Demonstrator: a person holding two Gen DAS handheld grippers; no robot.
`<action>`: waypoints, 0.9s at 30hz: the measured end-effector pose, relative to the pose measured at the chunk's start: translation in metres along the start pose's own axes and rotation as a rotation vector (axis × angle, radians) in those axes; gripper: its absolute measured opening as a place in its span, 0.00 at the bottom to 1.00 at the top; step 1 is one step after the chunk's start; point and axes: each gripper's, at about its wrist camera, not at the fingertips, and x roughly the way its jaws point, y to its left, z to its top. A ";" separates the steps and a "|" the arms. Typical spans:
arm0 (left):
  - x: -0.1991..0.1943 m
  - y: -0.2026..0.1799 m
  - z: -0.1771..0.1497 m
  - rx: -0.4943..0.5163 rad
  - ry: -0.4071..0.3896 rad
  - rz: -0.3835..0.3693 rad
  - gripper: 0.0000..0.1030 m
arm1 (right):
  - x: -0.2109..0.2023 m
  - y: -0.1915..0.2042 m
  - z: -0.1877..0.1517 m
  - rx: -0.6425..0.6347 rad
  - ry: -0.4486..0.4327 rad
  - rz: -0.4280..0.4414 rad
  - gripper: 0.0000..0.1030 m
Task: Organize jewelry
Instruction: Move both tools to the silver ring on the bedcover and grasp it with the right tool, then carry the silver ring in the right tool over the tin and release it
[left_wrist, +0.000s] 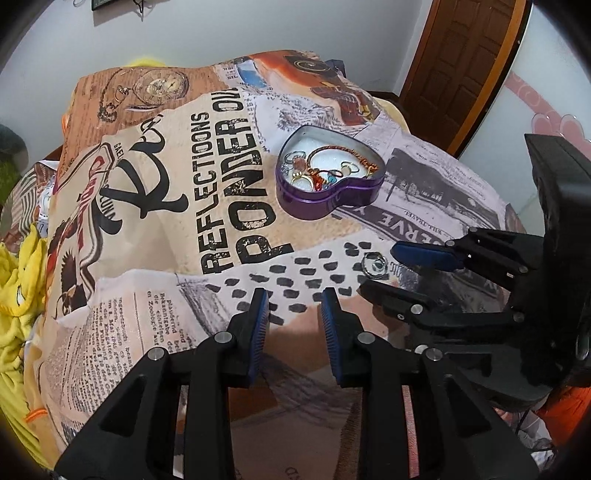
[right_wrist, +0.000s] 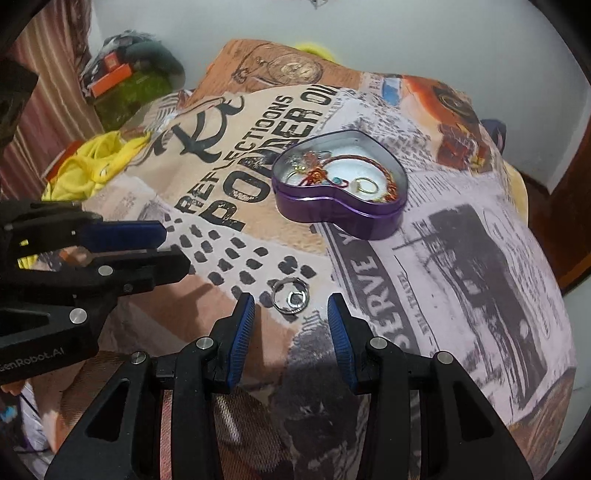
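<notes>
A silver ring (right_wrist: 291, 296) lies on the printed blanket (right_wrist: 461, 258) just beyond the right gripper (right_wrist: 291, 314), centred between its two blue-padded fingers (right_wrist: 242, 332) and not touching either. The right gripper is released, its jaws spread wide on both sides of the ring with bare blanket between pad and metal. In the left wrist view the same ring (left_wrist: 374, 265) sits to the right of the left gripper (left_wrist: 293, 308), just past its right finger (left_wrist: 332, 332), and lies between the two fingers of the right gripper (left_wrist: 384, 264) that reaches in from the right edge.

The left gripper is also released, holding nothing, its pads apart over the dotted patch of the blanket (left_wrist: 147, 295). In the right wrist view it (right_wrist: 173, 247) enters from the left, well to the left of the ring.

Farther away stands a purple heart-shaped tin (right_wrist: 341, 199), lidless, resting on the blanket beyond the ring and slightly right. Inside it lies a tangle of jewelry (right_wrist: 343, 177): a reddish cord bracelet, gold rings and small coloured beads on a white lining. The left view shows the tin (left_wrist: 330, 173) far and right of the left gripper.

A yellow cloth (right_wrist: 88, 166) is bunched at the far left of the bed.
</notes>
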 end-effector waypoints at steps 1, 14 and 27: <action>0.001 0.001 0.000 -0.001 0.003 0.000 0.28 | 0.001 0.002 0.001 -0.015 0.001 -0.005 0.36; 0.019 -0.027 0.009 0.043 0.033 -0.052 0.28 | -0.025 -0.025 0.004 0.088 -0.084 0.010 0.19; 0.043 -0.057 0.017 0.111 0.042 -0.060 0.21 | -0.042 -0.065 -0.007 0.174 -0.123 0.000 0.19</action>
